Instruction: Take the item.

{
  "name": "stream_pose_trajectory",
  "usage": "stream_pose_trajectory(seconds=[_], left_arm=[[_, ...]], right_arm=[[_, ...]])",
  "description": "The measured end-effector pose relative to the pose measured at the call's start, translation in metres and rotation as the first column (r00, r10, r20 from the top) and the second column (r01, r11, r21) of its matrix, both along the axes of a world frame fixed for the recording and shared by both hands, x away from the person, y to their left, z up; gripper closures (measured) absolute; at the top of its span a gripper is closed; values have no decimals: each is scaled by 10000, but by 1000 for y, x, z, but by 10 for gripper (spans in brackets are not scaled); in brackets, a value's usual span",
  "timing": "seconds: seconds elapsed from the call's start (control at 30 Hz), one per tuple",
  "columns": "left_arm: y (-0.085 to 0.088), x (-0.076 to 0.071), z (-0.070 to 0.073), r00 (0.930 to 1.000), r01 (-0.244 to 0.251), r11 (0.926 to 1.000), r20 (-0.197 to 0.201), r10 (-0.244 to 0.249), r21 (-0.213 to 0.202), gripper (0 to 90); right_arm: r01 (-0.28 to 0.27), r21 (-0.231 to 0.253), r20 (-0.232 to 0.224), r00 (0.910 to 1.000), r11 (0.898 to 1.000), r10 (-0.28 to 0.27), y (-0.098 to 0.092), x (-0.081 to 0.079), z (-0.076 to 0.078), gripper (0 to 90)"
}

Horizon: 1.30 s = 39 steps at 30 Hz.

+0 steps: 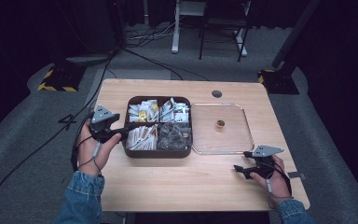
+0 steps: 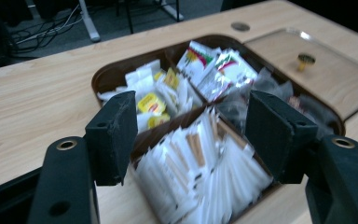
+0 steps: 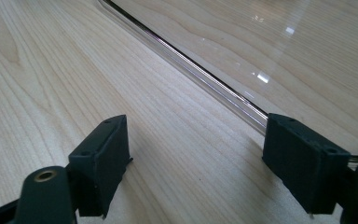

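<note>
A dark brown box (image 1: pixel 158 154) with four compartments stands mid-table, its rim (image 2: pixel 103 77) close in the left gripper view. White stick sachets (image 1: pixel 141 138) fill its front-left compartment. My left gripper (image 1: pixel 130 128) hovers at the box's left side, jaws reaching over those sachets (image 2: pixel 200 172). It is open (image 2: pixel 191 112) and nothing touches its pads. My right gripper (image 1: pixel 241 161) rests low near the table's front right, open (image 3: pixel 196 140), with bare wood between its jaws. The edge of the clear lid (image 3: pixel 270 42) runs just beyond its far jaw.
The clear lid (image 1: pixel 233 137) with a gold knob (image 1: pixel 220 124) lies flat to the right of the box. Yellow-labelled tea bags (image 2: pixel 151 102), colourful packets (image 2: pixel 219 70) and clear wrapped items (image 2: pixel 279 91) fill the other compartments. A cable hole (image 1: pixel 216 93) sits near the far edge.
</note>
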<state>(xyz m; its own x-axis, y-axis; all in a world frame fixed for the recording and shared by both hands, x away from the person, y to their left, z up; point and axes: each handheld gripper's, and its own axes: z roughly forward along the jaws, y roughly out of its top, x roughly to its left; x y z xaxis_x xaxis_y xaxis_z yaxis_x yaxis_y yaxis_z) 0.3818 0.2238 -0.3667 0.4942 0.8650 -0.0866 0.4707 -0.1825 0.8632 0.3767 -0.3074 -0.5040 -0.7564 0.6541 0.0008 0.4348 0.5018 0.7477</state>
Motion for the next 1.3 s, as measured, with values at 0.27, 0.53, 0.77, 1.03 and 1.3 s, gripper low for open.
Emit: stream_pose_trajectory(seconds=[0.27, 0.53, 0.77, 1.03, 1.3], left_arm=[[-15, 38, 0, 9985, 467, 9989, 284, -467, 5, 362], [-19, 73, -11, 9984, 524, 9985, 212, -521, -157, 375], [-30, 100, -29, 9980, 630, 9975, -129, -626, 333, 393], [-39, 119, -42, 9984, 453, 9957, -379, -424, 805, 401], [-49, 131, -50, 9981, 323, 9977, -536, -292, 588, 394]], right_arm=[[20, -1, -1, 10000, 10000, -20, 0, 0, 0, 225], [20, 6, -5, 10000, 10000, -20, 0, 0, 0, 226], [22, -1, -12, 10000, 10000, -22, 0, 0, 0, 227], [29, 15, -14, 10000, 10000, -29, 0, 1, 0, 231], [48, 28, -11, 10000, 10000, -48, 0, 1, 0, 241]])
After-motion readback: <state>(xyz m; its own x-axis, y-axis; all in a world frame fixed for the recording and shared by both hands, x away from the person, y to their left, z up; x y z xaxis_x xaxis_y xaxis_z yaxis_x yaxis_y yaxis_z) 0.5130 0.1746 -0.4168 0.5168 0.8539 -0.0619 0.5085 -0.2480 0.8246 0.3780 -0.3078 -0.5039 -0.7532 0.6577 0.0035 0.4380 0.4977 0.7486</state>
